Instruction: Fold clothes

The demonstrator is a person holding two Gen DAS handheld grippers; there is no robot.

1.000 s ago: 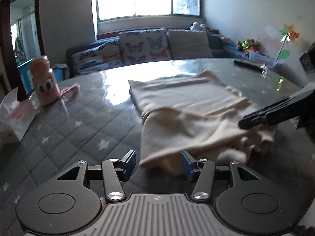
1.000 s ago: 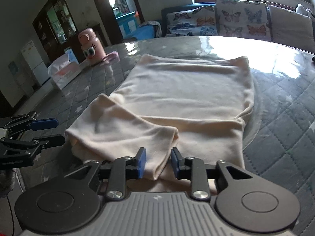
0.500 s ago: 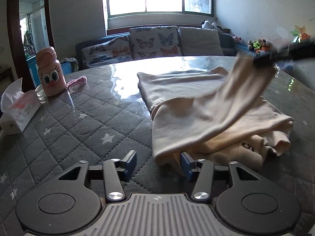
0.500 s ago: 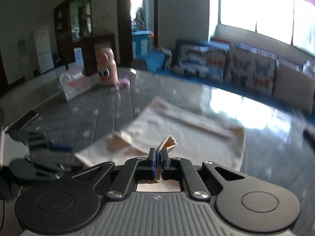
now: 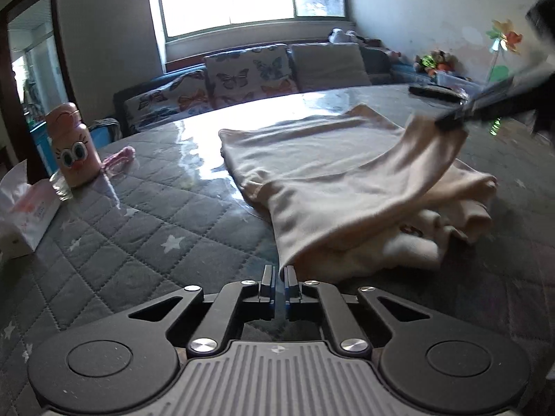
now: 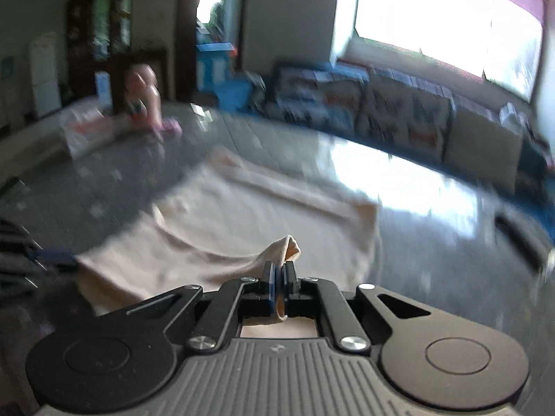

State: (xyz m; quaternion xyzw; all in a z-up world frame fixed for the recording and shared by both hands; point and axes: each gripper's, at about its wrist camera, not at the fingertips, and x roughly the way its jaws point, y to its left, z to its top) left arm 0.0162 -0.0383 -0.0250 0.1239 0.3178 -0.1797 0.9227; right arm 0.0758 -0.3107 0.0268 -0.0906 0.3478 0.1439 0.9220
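Observation:
A cream garment [image 5: 329,159] lies partly folded on the grey quilted table [image 5: 138,228]. In the left wrist view my left gripper [image 5: 278,274] is at the garment's near corner. Its jaws are closing, almost together, with the cloth corner between the tips. My right gripper [image 5: 451,121] enters from the right, shut on a flap of the garment and holding it raised above the pile. The right wrist view is blurred: my right gripper [image 6: 278,270] pinches a cloth fold, the rest of the garment [image 6: 242,228] spreads beyond, and my left gripper [image 6: 55,258] touches its left edge.
A pink cartoon bottle [image 5: 71,145], a tissue pack [image 5: 24,208] and a pink band [image 5: 118,157] sit at the table's left. A dark remote [image 5: 433,92] lies at the far right. A sofa [image 5: 249,79] with butterfly cushions stands behind the table.
My right gripper shut on a fold of the garment and lifted it up off the pile. My left gripper's jaws went from wide apart to nearly together at the near corner.

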